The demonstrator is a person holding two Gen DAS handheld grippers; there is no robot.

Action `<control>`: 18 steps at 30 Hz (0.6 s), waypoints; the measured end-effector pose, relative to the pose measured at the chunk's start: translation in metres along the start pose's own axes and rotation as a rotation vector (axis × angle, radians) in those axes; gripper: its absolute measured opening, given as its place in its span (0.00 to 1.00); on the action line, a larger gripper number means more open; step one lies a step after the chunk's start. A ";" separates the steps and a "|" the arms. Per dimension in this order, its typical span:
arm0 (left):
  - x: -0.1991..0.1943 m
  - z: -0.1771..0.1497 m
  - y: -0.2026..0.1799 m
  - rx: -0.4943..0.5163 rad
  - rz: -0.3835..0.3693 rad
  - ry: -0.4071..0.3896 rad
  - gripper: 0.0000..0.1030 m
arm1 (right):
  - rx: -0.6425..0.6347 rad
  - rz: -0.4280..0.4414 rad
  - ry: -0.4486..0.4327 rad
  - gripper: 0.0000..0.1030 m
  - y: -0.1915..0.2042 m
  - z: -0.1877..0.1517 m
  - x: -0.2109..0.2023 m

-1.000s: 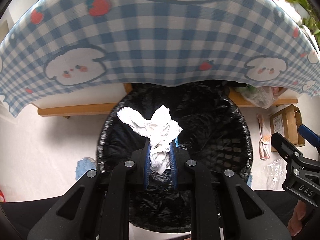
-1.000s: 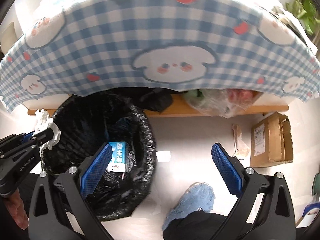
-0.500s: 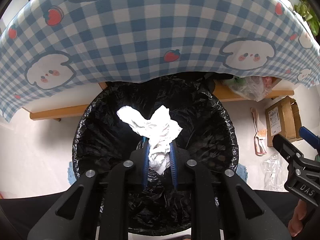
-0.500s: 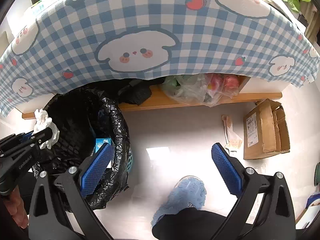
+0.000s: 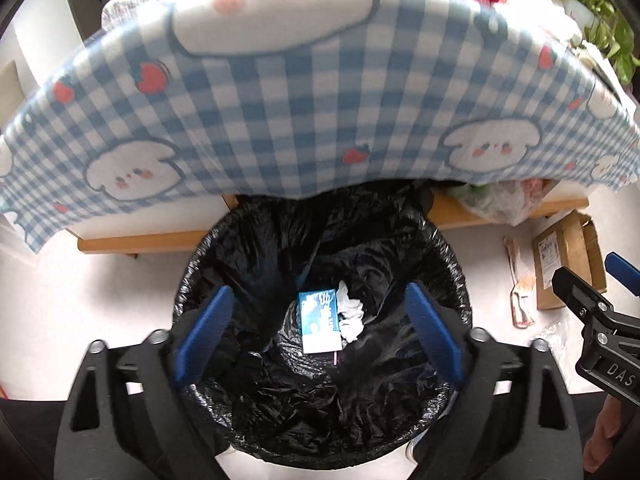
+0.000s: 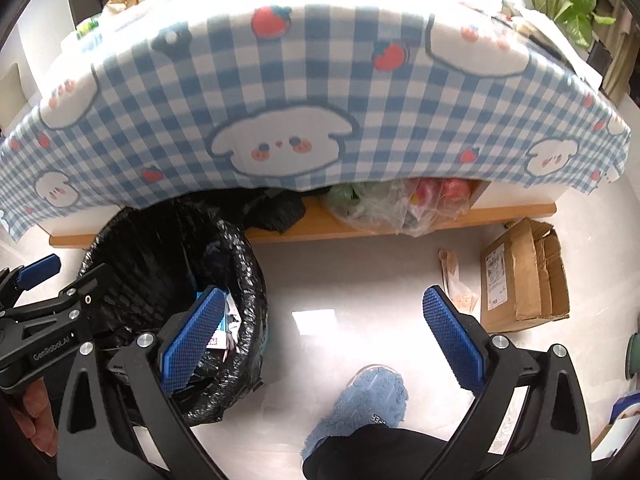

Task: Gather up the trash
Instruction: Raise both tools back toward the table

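Note:
A bin lined with a black bag [image 5: 444, 248] stands on the floor below the table edge; it also shows in the right wrist view [image 6: 248, 264]. A crumpled white tissue [image 5: 350, 314] lies at its bottom beside a blue and white carton [image 5: 320, 322]. My left gripper [image 5: 320, 320] is open and empty, right above the bin mouth. My right gripper [image 6: 324, 336] is open and empty over the floor, to the right of the bin.
A table with a blue checked cloth [image 5: 304, 112] overhangs the bin. A wooden shelf [image 6: 360, 228] below it holds plastic bags [image 6: 396, 200]. A brown cardboard box [image 6: 524, 276] and a paper wrapper [image 6: 456, 280] lie on the floor at right. A blue slipper [image 6: 360, 404] is near.
My left gripper has opened and let go of the white tissue, which has dropped to the bottom of the bin. Both grippers have risen a little.

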State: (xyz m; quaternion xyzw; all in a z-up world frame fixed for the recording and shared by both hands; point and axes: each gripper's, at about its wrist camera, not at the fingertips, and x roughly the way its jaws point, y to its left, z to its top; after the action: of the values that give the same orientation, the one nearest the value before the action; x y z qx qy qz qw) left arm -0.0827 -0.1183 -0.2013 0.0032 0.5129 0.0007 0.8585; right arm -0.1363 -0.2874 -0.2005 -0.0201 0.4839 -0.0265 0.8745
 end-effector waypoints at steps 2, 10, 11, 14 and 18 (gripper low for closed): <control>-0.010 0.003 0.003 -0.004 0.002 -0.024 0.92 | 0.000 0.001 -0.015 0.93 0.001 0.004 -0.008; -0.050 0.018 0.011 -0.013 -0.013 -0.075 0.94 | 0.009 0.008 -0.079 0.93 0.004 0.020 -0.044; -0.056 0.019 0.011 -0.012 -0.009 -0.086 0.94 | 0.010 0.010 -0.089 0.93 0.004 0.022 -0.049; -0.068 0.025 0.014 -0.015 -0.013 -0.098 0.94 | 0.015 0.015 -0.113 0.93 0.004 0.030 -0.061; -0.082 0.032 0.017 -0.012 -0.017 -0.118 0.94 | 0.015 0.019 -0.144 0.93 0.003 0.039 -0.076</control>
State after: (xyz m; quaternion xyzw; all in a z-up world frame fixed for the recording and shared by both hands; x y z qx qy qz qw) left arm -0.0934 -0.1017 -0.1144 -0.0062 0.4615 -0.0034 0.8871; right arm -0.1431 -0.2790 -0.1160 -0.0107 0.4199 -0.0204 0.9073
